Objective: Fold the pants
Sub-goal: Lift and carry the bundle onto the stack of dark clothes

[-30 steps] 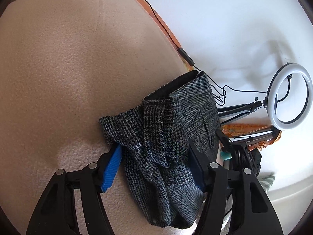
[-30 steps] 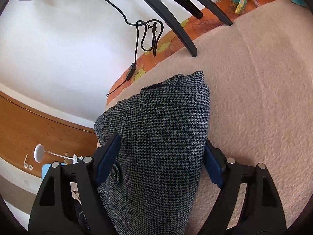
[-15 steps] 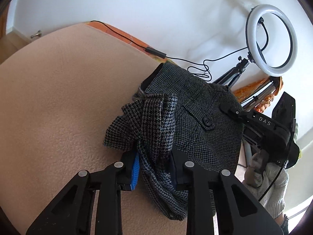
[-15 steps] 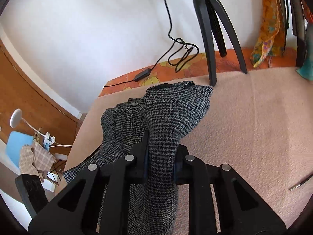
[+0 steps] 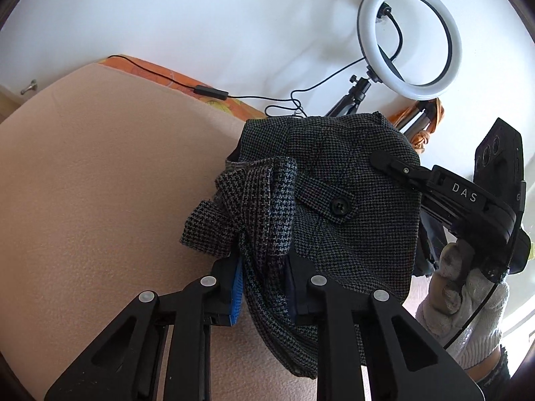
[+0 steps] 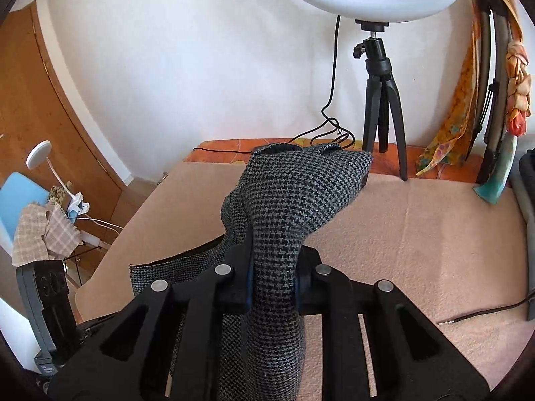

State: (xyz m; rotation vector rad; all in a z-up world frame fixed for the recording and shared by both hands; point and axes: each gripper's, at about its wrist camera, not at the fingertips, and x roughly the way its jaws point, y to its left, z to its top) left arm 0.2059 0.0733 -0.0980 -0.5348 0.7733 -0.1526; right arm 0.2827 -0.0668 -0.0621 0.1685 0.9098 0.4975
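Left tongs clamped on houndstooth pants, right tongs likewise, gloved hand (left view only)

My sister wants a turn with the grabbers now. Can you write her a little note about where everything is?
Left gripper: fingers just closed, clamped on a bunched part of the pants.
Right gripper: fingers just closed, clamped on another bunch of the same pants.
Pants: partly raised over the beige blanket, near the ring light.
Done: both grips taken.
Left: lay the pants flat, then fold them.
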